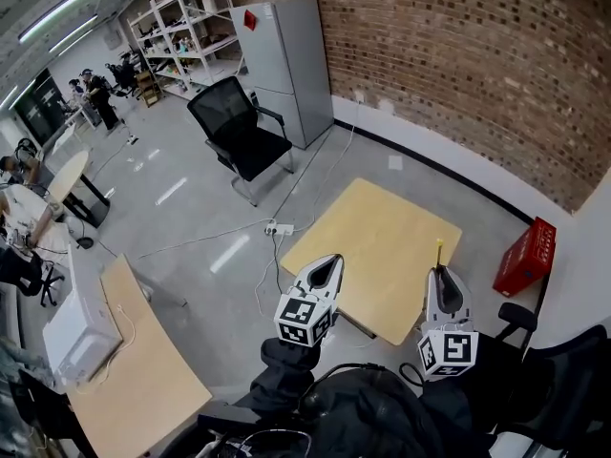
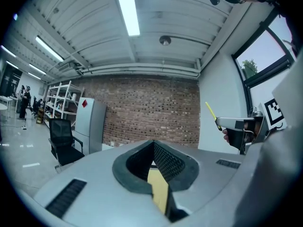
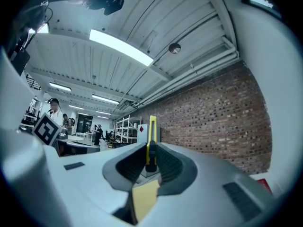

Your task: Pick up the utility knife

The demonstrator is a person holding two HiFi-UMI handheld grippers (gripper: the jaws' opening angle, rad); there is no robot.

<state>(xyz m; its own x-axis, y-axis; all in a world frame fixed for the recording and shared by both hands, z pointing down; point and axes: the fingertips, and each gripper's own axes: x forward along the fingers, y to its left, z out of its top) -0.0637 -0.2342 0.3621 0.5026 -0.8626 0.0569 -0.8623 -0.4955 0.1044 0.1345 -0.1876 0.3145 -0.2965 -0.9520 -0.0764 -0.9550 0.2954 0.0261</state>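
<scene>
The utility knife [image 3: 152,141] is off the tabletop [image 1: 372,232]. It sits clamped between the jaws of the right gripper [image 3: 151,159], which close narrowly on its yellow body. Its long axis runs in line with the jaws, and the free end stands out past their tips, aimed away from the person. In the head view it shows only as a thin yellow sliver [image 1: 439,253] above the right gripper [image 1: 442,277], over the tabletop's near right edge. Whether a blade is slid out is too small to tell.

The left gripper [image 2: 153,148] holds nothing. Its jaws meet at their tips, and the bare wood of the tabletop shows through the gap behind them. It hangs over the tabletop's near left edge [image 1: 327,263], apart from the right one, and from its own view the knife [image 2: 210,110] lies off to its right, level with it.

Judged from this, the pick-up is done, and the right hand alone carries the tool. Any further move turns on that projecting end, which leads wherever the right gripper points.
</scene>
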